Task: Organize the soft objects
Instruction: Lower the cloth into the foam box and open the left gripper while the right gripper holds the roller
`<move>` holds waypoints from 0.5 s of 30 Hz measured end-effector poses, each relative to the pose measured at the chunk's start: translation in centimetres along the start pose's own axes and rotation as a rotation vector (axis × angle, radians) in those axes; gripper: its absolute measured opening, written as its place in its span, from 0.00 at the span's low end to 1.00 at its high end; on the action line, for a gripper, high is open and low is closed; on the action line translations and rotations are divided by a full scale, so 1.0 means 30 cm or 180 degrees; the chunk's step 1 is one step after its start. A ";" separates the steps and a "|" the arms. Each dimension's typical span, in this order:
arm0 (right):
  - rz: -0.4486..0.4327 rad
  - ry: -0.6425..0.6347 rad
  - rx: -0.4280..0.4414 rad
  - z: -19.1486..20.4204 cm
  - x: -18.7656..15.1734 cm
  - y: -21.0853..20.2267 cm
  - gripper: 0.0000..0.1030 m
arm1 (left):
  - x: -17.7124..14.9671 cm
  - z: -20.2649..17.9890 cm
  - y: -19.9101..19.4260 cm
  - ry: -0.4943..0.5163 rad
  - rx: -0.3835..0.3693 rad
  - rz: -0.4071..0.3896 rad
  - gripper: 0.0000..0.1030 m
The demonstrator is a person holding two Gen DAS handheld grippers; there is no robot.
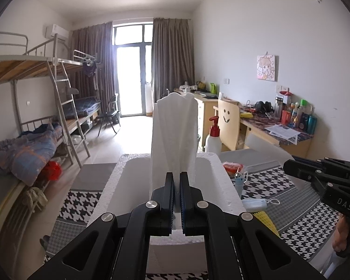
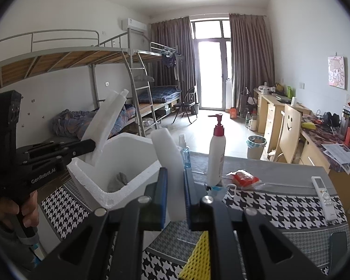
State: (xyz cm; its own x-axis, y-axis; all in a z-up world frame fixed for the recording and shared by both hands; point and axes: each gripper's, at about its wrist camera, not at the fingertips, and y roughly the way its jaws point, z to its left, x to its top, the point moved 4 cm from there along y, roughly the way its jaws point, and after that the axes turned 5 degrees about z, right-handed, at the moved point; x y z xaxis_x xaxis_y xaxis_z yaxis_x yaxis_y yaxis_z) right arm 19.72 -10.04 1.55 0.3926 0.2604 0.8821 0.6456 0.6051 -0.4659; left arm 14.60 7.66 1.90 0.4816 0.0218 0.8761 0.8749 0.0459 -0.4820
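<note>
My left gripper (image 1: 176, 175) is shut on a thin white soft sheet (image 1: 175, 135) that stands upright over the open white styrofoam box (image 1: 119, 179). The right wrist view shows the same left gripper (image 2: 92, 144) holding the sheet (image 2: 107, 121) tilted above the box's (image 2: 91, 182) far left corner. A grey cloth (image 2: 119, 180) lies inside the box. My right gripper (image 2: 175, 172) is shut on a white foam block (image 2: 170, 154), just right of the box. From the left wrist view, the right gripper (image 1: 287, 166) shows at the right edge with the block (image 1: 266, 144).
On the houndstooth tablecloth (image 2: 280, 205) stand a white pump bottle (image 2: 217, 156) and a blue spray bottle (image 2: 184, 149). A red packet (image 2: 243, 177), a face mask (image 1: 254, 204), a yellow sponge (image 2: 196, 256) and a remote (image 2: 324, 198) lie nearby. Bunk beds stand left, desks right.
</note>
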 end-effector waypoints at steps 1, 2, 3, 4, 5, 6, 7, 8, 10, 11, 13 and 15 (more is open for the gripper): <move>0.0003 -0.0002 -0.0005 0.002 0.002 0.003 0.16 | 0.003 0.004 0.007 0.0004 0.0007 0.0001 0.05; 0.0005 -0.0005 -0.0010 0.004 0.004 0.006 0.16 | 0.005 0.004 0.011 0.0004 0.0001 0.0001 0.05; 0.0006 -0.0006 -0.0013 0.005 0.005 0.009 0.16 | 0.006 0.006 0.020 0.0003 -0.0008 0.0016 0.05; 0.0010 -0.0008 -0.0015 0.006 0.007 0.014 0.16 | 0.004 0.012 0.029 -0.0005 -0.0010 0.0035 0.05; 0.0015 -0.0009 -0.0023 0.006 0.007 0.016 0.16 | 0.003 0.020 0.039 -0.0011 -0.0019 0.0060 0.06; 0.0022 -0.0005 -0.0032 0.006 0.007 0.021 0.16 | 0.001 0.025 0.047 -0.0018 -0.0027 0.0084 0.06; 0.0029 0.0000 -0.0032 0.007 0.008 0.026 0.16 | -0.003 0.031 0.051 -0.0030 -0.0021 0.0099 0.08; 0.0034 0.0003 -0.0034 0.008 0.009 0.030 0.16 | -0.006 0.041 0.056 -0.0044 -0.0008 0.0114 0.14; 0.0043 0.0007 -0.0039 0.009 0.013 0.037 0.16 | -0.008 0.060 0.058 -0.0089 0.0013 0.0116 0.41; 0.0046 0.0008 -0.0040 0.010 0.015 0.040 0.16 | -0.007 0.064 0.056 -0.0105 0.0025 0.0107 0.63; 0.0056 0.0002 -0.0041 0.015 0.017 0.046 0.16 | -0.006 0.078 0.043 -0.0154 0.0063 0.0038 0.77; 0.0059 -0.0008 -0.0038 0.022 0.020 0.049 0.16 | -0.004 0.086 0.034 -0.0166 0.0074 0.0006 0.82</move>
State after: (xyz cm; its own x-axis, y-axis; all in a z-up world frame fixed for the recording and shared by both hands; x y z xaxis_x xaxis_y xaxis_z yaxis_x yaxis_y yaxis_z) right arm 20.48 -8.50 1.43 0.4030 0.2733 0.8734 0.6460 0.5911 -0.4831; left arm 15.29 10.28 1.31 0.4793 0.0739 0.8745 0.8724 0.0691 -0.4839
